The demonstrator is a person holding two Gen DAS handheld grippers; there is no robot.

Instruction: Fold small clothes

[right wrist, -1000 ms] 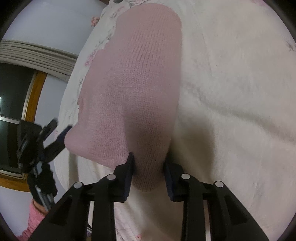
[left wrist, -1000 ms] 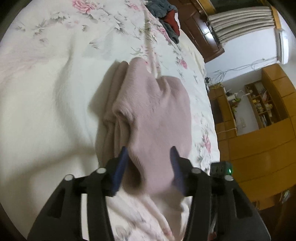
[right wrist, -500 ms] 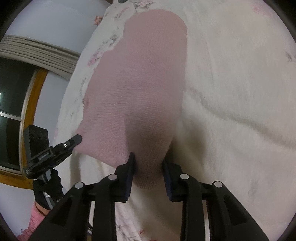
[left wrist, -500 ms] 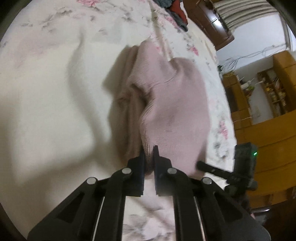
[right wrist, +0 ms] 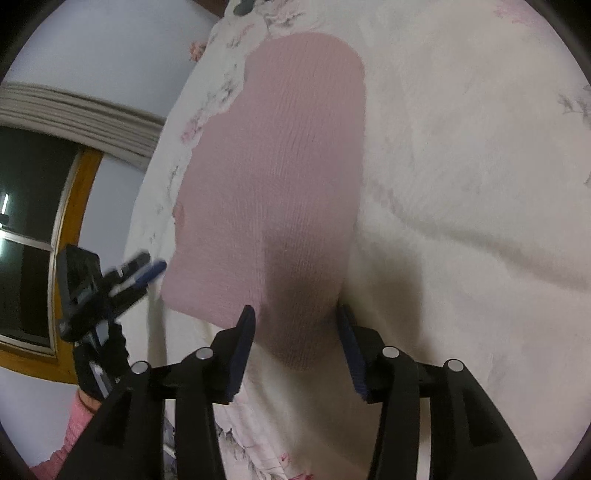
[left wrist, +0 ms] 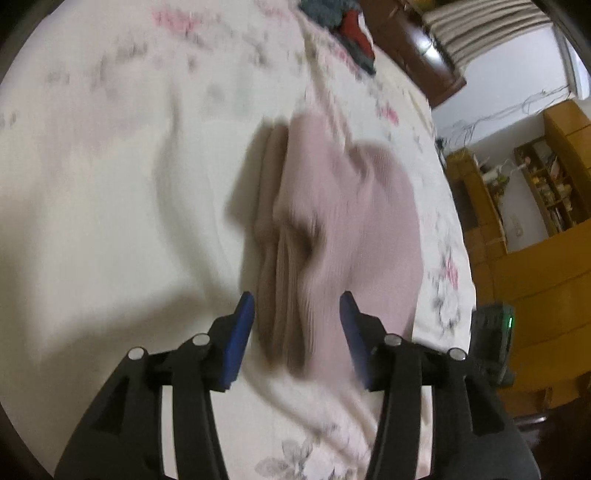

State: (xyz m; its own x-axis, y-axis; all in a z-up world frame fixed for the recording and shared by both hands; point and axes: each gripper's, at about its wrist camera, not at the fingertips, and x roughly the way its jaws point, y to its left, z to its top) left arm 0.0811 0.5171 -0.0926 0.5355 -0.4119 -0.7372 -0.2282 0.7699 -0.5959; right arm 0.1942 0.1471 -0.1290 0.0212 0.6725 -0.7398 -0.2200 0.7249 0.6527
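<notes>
Your bed [right wrist: 461,184] with its floral bedspread carries the whole job, and on it the pink knit garment [right wrist: 280,177] already lies folded into a compact, layered bundle, so this piece looks to me close to done. What is left, as far as I can judge, is a final smoothing and then the other clothes: a dark heap of clothes [left wrist: 343,29] waits at 12 o'clock in the left view, well apart from the bundle.

In the right view the garment runs from 12 o'clock down to the middle, flat and smooth on top, its near end rounded and in shadow. In the left view, which is blurred, you see its side: several stacked folds [left wrist: 280,266] and a puckered hollow, so that edge is less tidy.

Your left tongs [left wrist: 297,332] stand wide, holding nothing, the garment's near end between the pads. Your right tongs [right wrist: 297,339] are likewise wide and empty, straddling the rounded end.
</notes>
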